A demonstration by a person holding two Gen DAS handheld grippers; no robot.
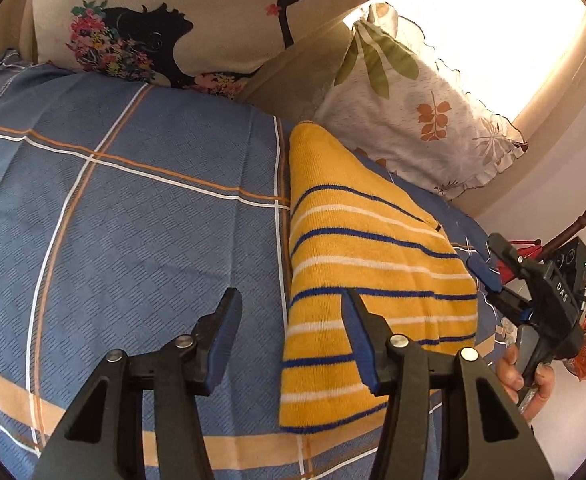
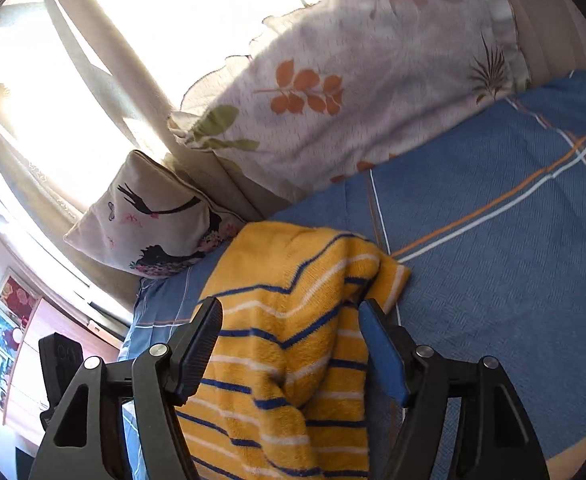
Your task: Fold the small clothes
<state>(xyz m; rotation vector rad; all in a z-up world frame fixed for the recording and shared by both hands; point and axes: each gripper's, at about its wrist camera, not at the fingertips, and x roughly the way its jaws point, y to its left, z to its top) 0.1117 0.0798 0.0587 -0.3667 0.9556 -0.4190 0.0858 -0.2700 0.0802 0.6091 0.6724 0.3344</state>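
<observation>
Knitwear in yellow with blue and white stripes, the small garment [image 1: 373, 264] of the task, lies on the bed [image 1: 133, 208] towards its right side, already doubled along its length into a narrow band that runs from the near edge up toward the pillows. That shape suggests a lengthwise fold is made and a crosswise one is, by my judgement, what remains.

The left tool [image 1: 289, 320] hangs above the garment's left long edge with its jaws partly apart; one blue pad sits over the bare sheet, the other over the knit, and nothing is pinched between them. The right tool [image 2: 291, 344] stands over the garment [image 2: 293, 320] from the other side, jaws wide, cloth showing in the gap but neither pad pressing on it. In the left view its black body shows at the bed's right edge, held in a hand [image 1: 513, 372].

From the right view the far end of the garment looks rumpled, one corner lapping over onto the sheet, so it would likely want smoothing.

Room is generous to the left, where the checked sheet is bare. At the head, the leaf-print pillow [image 1: 421, 120] and the silhouette cushion [image 1: 173, 28] close off the space, and the right edge of the bed is near.
</observation>
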